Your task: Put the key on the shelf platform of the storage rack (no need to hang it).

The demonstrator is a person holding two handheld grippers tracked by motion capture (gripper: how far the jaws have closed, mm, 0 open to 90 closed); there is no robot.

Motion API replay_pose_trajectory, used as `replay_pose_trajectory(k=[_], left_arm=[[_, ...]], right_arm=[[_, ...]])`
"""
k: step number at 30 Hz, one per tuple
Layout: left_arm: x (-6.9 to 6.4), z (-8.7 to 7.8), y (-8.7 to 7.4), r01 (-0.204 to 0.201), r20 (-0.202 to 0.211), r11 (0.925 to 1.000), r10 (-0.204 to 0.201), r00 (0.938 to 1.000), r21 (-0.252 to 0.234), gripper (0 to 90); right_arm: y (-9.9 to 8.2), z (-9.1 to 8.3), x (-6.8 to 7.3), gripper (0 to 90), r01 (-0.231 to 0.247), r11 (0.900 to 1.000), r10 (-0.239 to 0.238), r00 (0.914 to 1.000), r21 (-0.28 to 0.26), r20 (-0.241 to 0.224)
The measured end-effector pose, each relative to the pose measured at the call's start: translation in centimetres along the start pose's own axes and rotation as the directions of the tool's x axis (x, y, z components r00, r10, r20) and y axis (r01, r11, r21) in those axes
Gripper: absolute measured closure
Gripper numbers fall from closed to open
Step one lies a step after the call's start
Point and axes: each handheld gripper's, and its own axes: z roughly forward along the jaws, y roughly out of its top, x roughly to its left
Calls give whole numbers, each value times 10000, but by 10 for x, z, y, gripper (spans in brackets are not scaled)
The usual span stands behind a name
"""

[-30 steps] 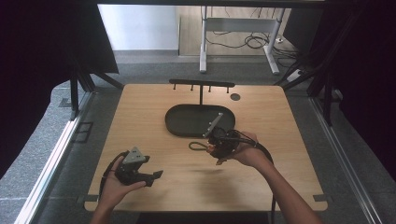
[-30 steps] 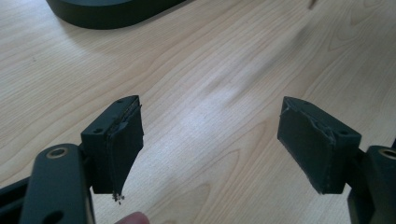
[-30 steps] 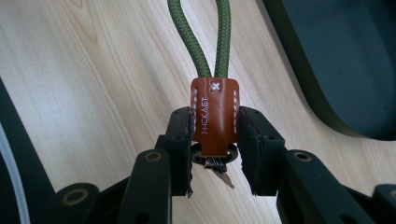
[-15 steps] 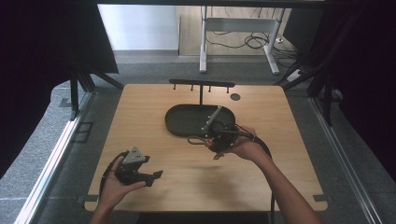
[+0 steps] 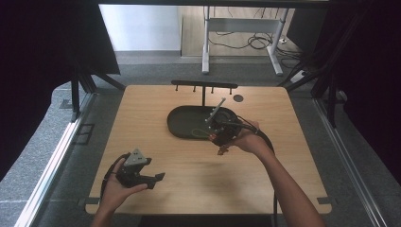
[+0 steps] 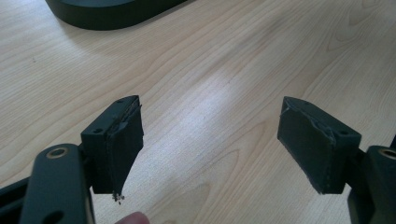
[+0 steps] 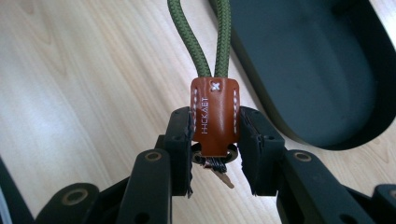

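A: How is the right gripper (image 7: pixel 215 149) set?

B: Its jaws are closed on the brown leather tab (image 7: pixel 214 114) of a key strap. The tab is clamped from both sides, and the green cord loop (image 7: pixel 205 35) is seen running away from the jaws along their own line.

A: And where is that against the tray?

B: In the high view the right gripper (image 5: pixel 222 135) is held at the near right edge of the dark oval tray (image 5: pixel 182 125), with the green cord loop (image 5: pixel 198 134) trailing from it over the tray's near rim. The strap's long axis is judged to run from the jaws toward the tray. Behind the tray a hook rack (image 5: pixel 204 85) is stood at the far side of the table (image 5: pixel 189 189).

A: The other hand?

B: The left gripper (image 5: pixel 142 172) is held near the front left of the table, well apart from the tray. Its jaws are spread wide, with nothing between the pads (image 6: pixel 123 140) but bare wood. The right hand is plainly the nearer to tray and rack, so any placing is best judged from that side.
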Motion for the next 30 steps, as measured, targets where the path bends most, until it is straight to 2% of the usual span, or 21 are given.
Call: replay_pose_trajectory(k=[6, 30], left_arm=[[1, -1, 0, 13, 0, 10000, -13, 10000, -18, 228], [2, -3, 0, 65, 27, 9999, -64, 10000, -105, 228]], right_arm=[[4, 3, -13, 669, -380, 9993, 380, 9993, 51, 42], [22, 13, -41, 670, -764, 9966, 759, 9970, 304, 172]])
